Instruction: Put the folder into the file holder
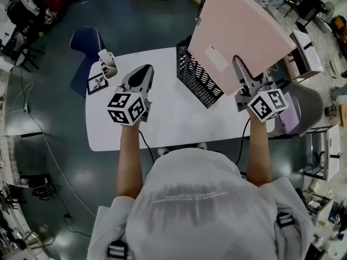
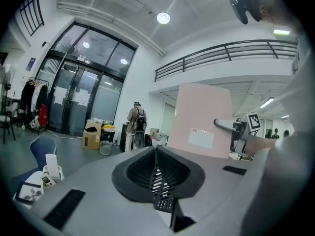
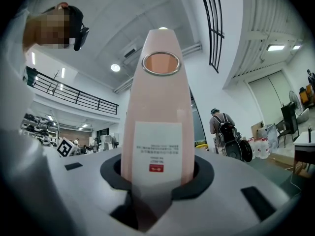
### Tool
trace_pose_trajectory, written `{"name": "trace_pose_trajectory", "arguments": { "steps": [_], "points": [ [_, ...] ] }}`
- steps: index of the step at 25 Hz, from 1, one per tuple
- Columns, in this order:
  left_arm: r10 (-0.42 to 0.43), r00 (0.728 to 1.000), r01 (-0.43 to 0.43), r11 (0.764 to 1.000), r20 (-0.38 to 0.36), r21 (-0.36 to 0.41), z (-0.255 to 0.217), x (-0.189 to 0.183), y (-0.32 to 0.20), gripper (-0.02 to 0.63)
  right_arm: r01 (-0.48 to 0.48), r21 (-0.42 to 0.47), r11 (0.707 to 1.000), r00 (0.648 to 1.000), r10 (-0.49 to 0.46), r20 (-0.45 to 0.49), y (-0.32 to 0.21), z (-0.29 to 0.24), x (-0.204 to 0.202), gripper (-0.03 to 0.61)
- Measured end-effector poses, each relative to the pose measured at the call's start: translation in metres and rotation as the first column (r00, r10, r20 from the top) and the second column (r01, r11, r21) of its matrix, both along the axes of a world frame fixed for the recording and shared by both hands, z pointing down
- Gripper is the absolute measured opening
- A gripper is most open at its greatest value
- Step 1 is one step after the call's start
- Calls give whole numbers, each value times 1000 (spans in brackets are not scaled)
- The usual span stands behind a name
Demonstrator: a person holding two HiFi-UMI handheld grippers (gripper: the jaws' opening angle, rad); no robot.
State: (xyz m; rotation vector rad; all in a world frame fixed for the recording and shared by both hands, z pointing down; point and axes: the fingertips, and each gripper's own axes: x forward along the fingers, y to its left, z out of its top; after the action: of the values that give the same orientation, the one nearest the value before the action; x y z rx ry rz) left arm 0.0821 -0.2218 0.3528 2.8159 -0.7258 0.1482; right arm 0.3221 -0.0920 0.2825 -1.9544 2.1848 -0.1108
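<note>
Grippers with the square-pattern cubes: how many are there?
2. The left gripper is over the white table, jaws shut and empty. The right gripper holds the pink folder up near the black file holder.

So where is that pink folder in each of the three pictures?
Head view: pink folder upper right, held by the right tool.
Left gripper view: pink folder right of centre, upright.
Right gripper view: pink folder dead centre, clamped edge-on.
Shared landmark: its white label.
</note>
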Motion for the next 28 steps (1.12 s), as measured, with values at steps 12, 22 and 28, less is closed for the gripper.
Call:
{"name": "trace_pose_trajectory", "arguments": {
  "steps": [12, 22, 28],
  "points": [
    [-40, 997, 44, 997, 61, -66, 36, -7, 16, 29, 2, -36, 999, 1000, -3, -11, -25, 52, -4, 181],
    [-63, 990, 80, 988, 125, -129, 68, -16, 31, 29, 10, -36, 999, 1000, -9, 25, -32, 99, -7, 181],
    [-80, 985, 105, 981, 152, -164, 88, -23, 39, 29, 28, -64, 998, 999, -29, -13, -35, 133, -16, 183]
  ]
}}
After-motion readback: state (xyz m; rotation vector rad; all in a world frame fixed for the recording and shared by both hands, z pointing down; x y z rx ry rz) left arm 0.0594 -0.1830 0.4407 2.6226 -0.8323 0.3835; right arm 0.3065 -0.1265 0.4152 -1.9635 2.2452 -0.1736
